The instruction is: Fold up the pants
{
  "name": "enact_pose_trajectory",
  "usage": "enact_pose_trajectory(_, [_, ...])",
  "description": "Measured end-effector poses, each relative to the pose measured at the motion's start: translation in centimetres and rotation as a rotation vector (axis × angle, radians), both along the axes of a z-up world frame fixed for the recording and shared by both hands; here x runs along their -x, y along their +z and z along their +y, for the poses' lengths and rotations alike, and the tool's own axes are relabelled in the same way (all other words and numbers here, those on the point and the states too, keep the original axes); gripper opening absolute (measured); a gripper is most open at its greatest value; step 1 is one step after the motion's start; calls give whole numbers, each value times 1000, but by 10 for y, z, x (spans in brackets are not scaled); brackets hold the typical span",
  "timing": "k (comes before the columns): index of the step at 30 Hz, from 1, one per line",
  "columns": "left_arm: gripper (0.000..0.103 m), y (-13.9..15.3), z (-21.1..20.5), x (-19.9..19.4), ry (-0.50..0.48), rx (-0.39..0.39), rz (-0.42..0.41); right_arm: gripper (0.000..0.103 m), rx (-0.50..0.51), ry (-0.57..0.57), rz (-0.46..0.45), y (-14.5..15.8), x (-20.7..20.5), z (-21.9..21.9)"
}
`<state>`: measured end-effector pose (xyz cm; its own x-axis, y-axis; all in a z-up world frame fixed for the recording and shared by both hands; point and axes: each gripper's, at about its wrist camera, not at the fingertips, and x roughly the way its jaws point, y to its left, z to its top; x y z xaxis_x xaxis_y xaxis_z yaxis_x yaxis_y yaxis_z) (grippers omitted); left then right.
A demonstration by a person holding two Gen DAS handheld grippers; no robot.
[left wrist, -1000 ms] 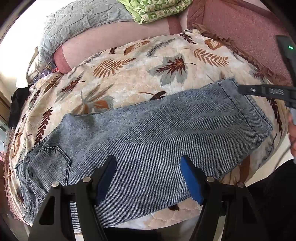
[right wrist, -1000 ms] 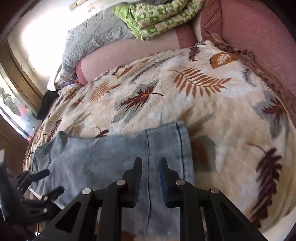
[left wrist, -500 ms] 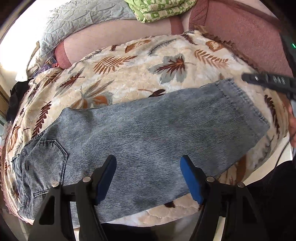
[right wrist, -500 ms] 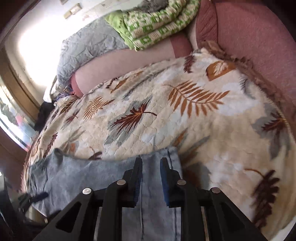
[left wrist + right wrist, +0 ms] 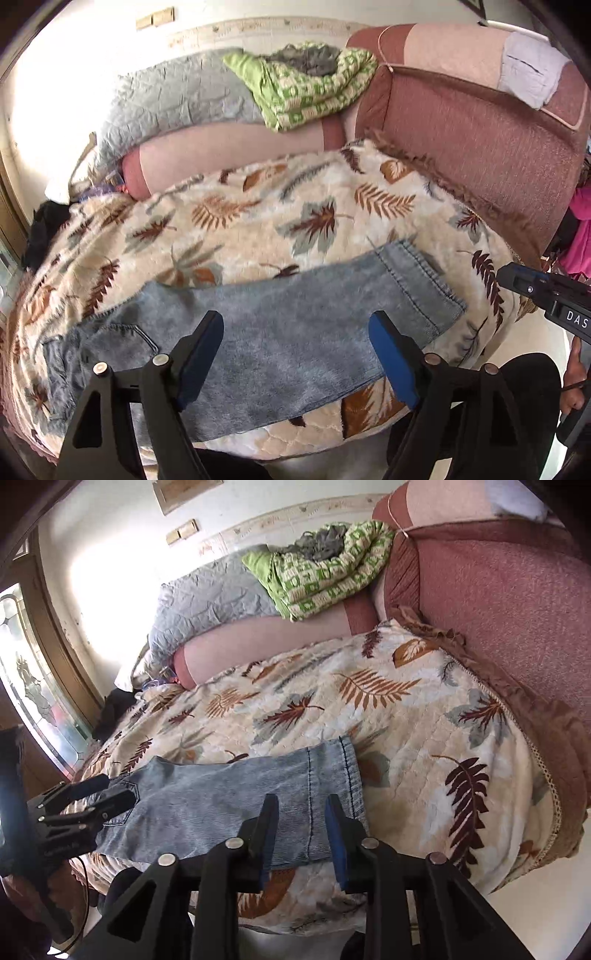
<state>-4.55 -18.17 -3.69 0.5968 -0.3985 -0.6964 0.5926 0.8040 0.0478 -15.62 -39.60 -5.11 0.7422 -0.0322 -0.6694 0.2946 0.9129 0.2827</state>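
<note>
Partly hidden, the pants point(image 5: 280, 332) lay flat along the near edge of the bed, on a leaf-print blanket point(image 5: 258, 221); their near side was covered by the black frame of the left hand-held gripper point(image 5: 297, 354), and the waist end curved off at the left, hard to read. From the right wrist view the hem end point(image 5: 332, 775) was clear, the waist end blocked by the other tool. Left hand-held gripper hovered over the mid-leg, blue pads point(image 5: 391, 362) spread wide, empty. Right hand-held gripper point(image 5: 303, 834) hung near the hem, pads parted by a narrower gap, nothing between them; contact with the cloth was unclear. A green quilt point(image 5: 314, 88) sat on a gray pillow point(image 5: 173, 99) at the back; the pink headboard point(image 5: 480, 147) was cut off at the right.
</note>
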Motion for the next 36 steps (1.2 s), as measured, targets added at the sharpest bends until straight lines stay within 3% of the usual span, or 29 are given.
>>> enact_pose_trajectory(7, [83, 18, 7, 12, 39, -12, -91, 46, 57, 26, -48, 25, 11, 22])
enact_pose_trajectory(14, [83, 31, 33, 0, 151, 19, -153, 63, 153, 19, -99, 48, 6, 53])
enact_pose_trajectory(23, [83, 37, 77, -17, 287, 66, -175, 66, 158, 48, -121, 51, -14, 89])
enact_pose_trajectory(36, [83, 37, 103, -21, 337, 99, -164, 67, 223, 102, -121, 53, -26, 120])
